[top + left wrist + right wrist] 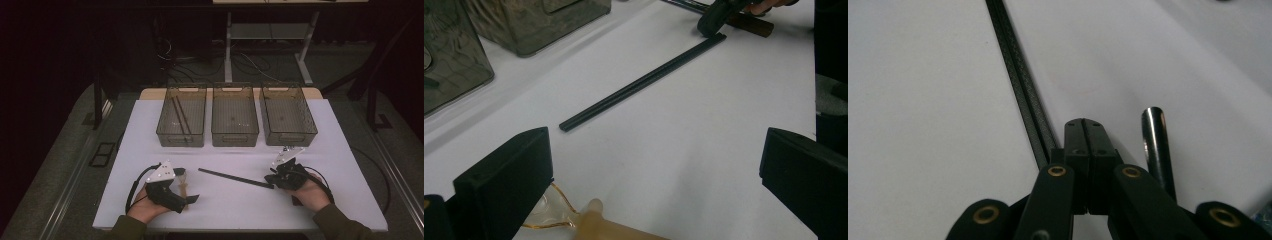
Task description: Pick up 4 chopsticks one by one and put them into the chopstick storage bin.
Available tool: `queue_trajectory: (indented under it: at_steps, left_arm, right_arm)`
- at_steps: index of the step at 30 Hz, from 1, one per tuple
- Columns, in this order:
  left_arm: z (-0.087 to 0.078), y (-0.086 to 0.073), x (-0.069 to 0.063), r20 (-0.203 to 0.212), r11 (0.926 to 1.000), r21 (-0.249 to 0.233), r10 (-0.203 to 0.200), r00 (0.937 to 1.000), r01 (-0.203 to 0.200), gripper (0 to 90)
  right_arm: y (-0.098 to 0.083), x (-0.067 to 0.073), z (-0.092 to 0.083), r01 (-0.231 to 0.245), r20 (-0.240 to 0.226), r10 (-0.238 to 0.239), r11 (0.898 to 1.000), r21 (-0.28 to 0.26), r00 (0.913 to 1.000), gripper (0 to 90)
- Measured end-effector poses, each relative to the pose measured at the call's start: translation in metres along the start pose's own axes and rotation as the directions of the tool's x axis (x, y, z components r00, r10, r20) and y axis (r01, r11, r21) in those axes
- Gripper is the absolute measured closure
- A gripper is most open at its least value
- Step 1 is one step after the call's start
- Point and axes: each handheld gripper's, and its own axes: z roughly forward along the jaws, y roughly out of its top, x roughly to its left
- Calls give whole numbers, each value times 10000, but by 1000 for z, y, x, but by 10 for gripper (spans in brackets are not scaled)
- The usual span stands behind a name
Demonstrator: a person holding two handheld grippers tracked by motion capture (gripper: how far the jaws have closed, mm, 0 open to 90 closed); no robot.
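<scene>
On the white desk [240,200] a pair of black chopsticks [235,178] lies flat, running from near the middle toward the right claw [272,176]. That claw rests low at the chopsticks' right end; in the right gripper view its jaws are pressed together with nothing between them, and the chopsticks [1020,85] pass just beside the closed tips on their left. A shiny metal handle [1157,150] lies on the other side of the jaws.

The left claw [192,199] sits near the front edge with its jaws wide apart and holding nothing; a pale spoon [599,225] lies under it, partly hidden.

Beyond the chopsticks stand 3 mesh baskets in a row: the left basket [165,131] already holds 2 dark sticks, while the middle basket [235,135] and right basket [290,136] look empty.

The work appears to be sorting cutlery into the baskets, with the step in hand being the approach to the chopsticks. The next move probably calls for the right claw to spread, straddle both sticks near their end, clamp them together, and carry them to the left basket.
</scene>
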Motion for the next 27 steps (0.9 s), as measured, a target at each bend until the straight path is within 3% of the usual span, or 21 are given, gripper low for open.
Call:
queue_trajectory:
  at_steps: [22,27]
  left_arm:
    - [0,0,0,27,10000,-10,-9,10000,9,0]
    - [0,0,0,32,10000,-6,6,10000,-6,0]
  right_arm:
    - [1,28,-1,814,-997,-759,9953,518,9921,897]
    - [2,24,-5,482,-957,-465,9987,156,9943,864]
